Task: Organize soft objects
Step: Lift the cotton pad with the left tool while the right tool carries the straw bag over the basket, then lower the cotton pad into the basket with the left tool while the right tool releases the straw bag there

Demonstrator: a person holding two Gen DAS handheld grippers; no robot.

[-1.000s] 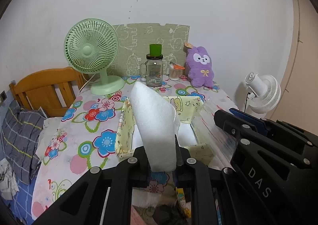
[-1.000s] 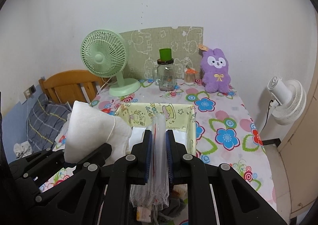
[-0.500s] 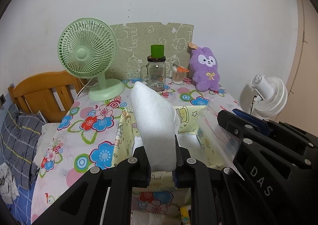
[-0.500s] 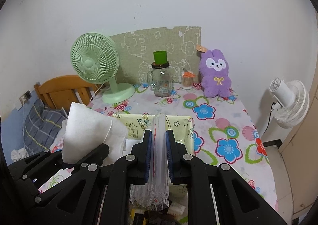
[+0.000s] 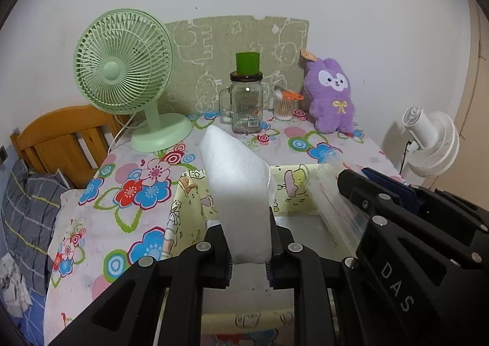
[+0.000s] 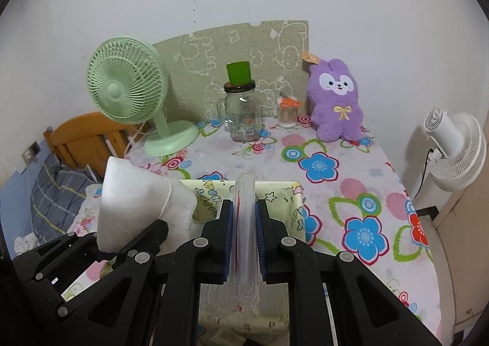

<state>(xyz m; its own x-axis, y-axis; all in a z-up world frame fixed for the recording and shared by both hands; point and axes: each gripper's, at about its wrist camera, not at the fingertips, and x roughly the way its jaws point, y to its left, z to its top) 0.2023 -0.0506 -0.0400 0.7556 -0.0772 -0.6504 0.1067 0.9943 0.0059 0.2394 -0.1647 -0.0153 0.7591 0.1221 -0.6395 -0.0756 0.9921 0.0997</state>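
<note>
My left gripper [image 5: 249,239] pinches a folded white foam sheet [image 5: 235,184], and its jaws are just starting to open with the sheet still pressed between the pads. The sheet stands upright above a yellow cartoon-print fabric box [image 5: 293,190] on the flowered table. My right gripper [image 6: 244,223] is shut on a clear plastic bag [image 6: 244,202] that hangs down over the same box [image 6: 275,190]. The foam sheet [image 6: 134,205] shows at its left. A purple plush rabbit [image 5: 331,98] sits at the back right of the table.
Along the wall behind the box stand a green desk fan [image 5: 122,71], a glass jar mug with a green cup on top [image 5: 246,101] and a cotton-swab pot [image 5: 285,104]. A wooden bed frame [image 5: 61,144] is at the left, a white fan [image 6: 452,144] at the right.
Both grippers have moved forward and a little down with the foam sheet and the bag. The yellow box now lies right under them, and the fan and jar look nearer.
</note>
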